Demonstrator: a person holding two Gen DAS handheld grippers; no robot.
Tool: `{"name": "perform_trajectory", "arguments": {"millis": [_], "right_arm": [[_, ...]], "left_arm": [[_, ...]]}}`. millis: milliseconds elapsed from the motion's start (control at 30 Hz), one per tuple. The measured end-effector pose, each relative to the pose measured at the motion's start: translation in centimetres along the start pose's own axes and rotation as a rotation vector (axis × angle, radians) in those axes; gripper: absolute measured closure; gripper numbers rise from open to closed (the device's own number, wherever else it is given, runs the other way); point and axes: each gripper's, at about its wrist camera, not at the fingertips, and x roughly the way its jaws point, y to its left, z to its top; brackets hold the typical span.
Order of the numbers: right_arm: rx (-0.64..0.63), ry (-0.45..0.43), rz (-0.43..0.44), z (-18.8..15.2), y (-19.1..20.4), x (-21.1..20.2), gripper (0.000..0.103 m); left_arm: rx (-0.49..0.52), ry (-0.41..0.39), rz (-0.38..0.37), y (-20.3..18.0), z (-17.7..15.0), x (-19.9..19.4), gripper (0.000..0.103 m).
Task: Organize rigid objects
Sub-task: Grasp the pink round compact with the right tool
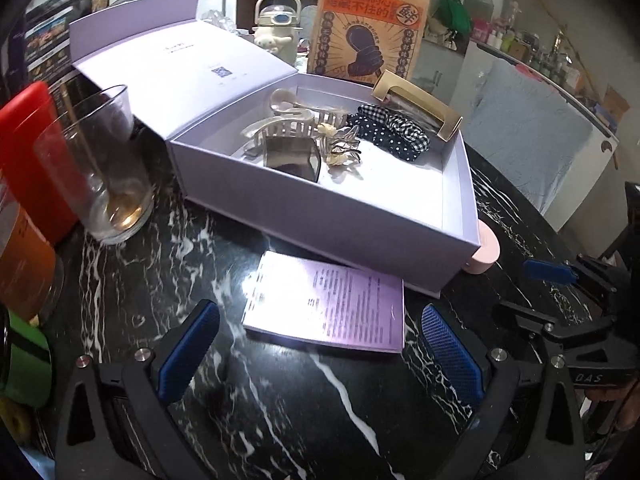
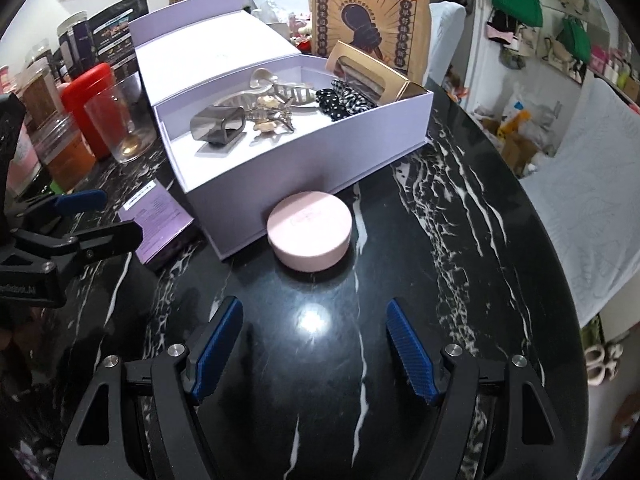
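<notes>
My left gripper (image 1: 320,348) stands wide and empty over the purple booklet (image 1: 326,304) on the tabletop (image 2: 460,240). My right gripper (image 2: 316,346) stands wide, empty, near the pink round case (image 2: 310,230), which touches the open lavender box (image 2: 304,164).

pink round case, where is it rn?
On the marble table, touching the lavender box's front wall near its corner, centred ahead of the open right gripper in the right wrist view: pink round case.

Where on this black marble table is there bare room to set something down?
Free: the marble table right of the pink round case and lavender box, and the near strip ahead of both tongs. Crowded: the left edge, with the glass, red container and purple booklet.
</notes>
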Motion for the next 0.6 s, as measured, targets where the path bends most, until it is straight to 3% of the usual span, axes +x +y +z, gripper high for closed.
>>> {"name": "perform_trajectory", "arguments": {"millis": [167, 600], "right_arm": [[-0.006, 0.011, 0.009, 0.8, -0.3, 0.8, 0.028], [-0.03, 0.002, 0.029, 2.1, -0.4, 1.8, 0.027]], "left_arm": [[0.01, 0.039, -0.04, 0.1, 0.3, 1.3, 0.0], [0.065, 0.097, 0.005, -0.5, 0.6, 3.3, 0.0]]}}
